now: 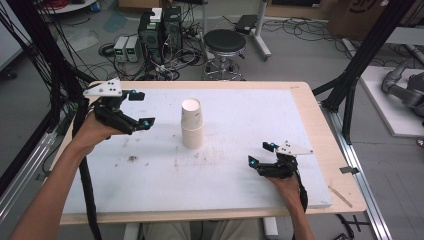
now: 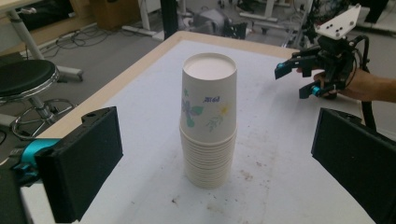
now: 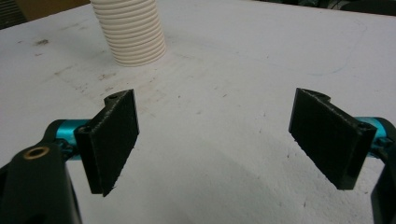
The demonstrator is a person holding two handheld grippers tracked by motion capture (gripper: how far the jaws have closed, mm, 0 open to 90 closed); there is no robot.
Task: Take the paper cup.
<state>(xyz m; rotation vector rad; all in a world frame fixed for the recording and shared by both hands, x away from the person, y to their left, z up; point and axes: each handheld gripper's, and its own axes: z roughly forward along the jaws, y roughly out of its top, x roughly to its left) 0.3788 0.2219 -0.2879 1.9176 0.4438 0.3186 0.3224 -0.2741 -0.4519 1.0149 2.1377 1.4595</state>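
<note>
Cream paper cup stack (image 2: 208, 122) with purple-green floral print on top cup, white scuffed table board (image 1: 150, 175), black-and-cyan grippers (image 1: 141, 109).

Cup stack (image 3: 130, 32): top cut off by my right gripper view's edge.
Cup print (image 2: 212, 99): too blurred to read.

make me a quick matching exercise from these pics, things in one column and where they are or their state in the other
Things:
1. stack of paper cups
2. left gripper
3. right gripper
4. stool

Places or states:
a. on the floor beyond the table
b. upside down at mid-table
c. open, low near the table's front edge
d. open, raised beside the cups

Pairs: 1-b, 2-d, 3-c, 4-a
</note>
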